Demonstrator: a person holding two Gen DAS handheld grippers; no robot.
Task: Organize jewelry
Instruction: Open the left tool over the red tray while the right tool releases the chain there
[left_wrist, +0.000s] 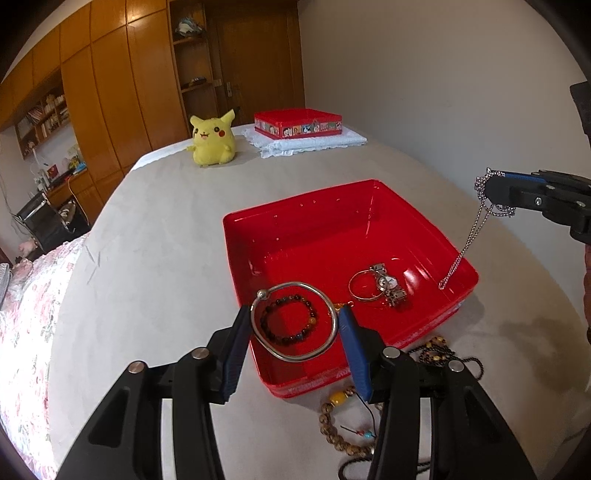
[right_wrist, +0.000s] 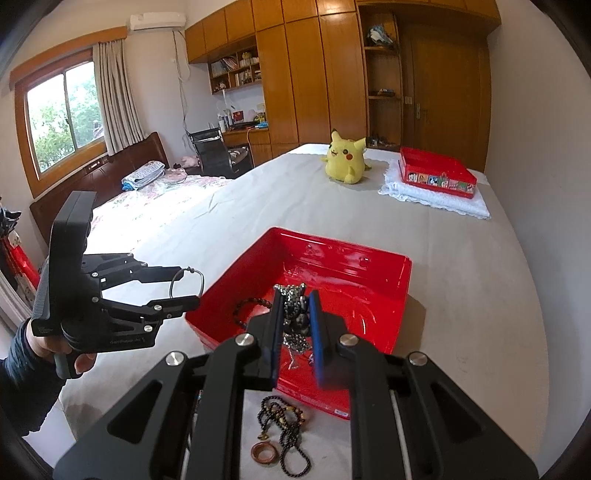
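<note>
My left gripper (left_wrist: 293, 325) is shut on a silver bangle (left_wrist: 295, 321) and holds it above the near corner of the open red box (left_wrist: 295, 229). The box holds a dark bead bracelet (left_wrist: 288, 319), a gold ring bangle (left_wrist: 364, 286) and a wristwatch (left_wrist: 389, 286). My right gripper (right_wrist: 295, 314) is shut on a bunched silver chain necklace (right_wrist: 293, 314), which dangles over the box's right side (left_wrist: 465, 251). In the right wrist view the left gripper (right_wrist: 184, 290) with the bangle (right_wrist: 186, 282) hangs left of the box (right_wrist: 369, 262).
Loose bead strings lie on the grey cloth in front of the box (left_wrist: 347, 417) (right_wrist: 284, 424), with a copper ring (right_wrist: 264, 452). A yellow plush toy (left_wrist: 212, 138) and the box's red lid (left_wrist: 297, 123) on a white cloth stand at the far end.
</note>
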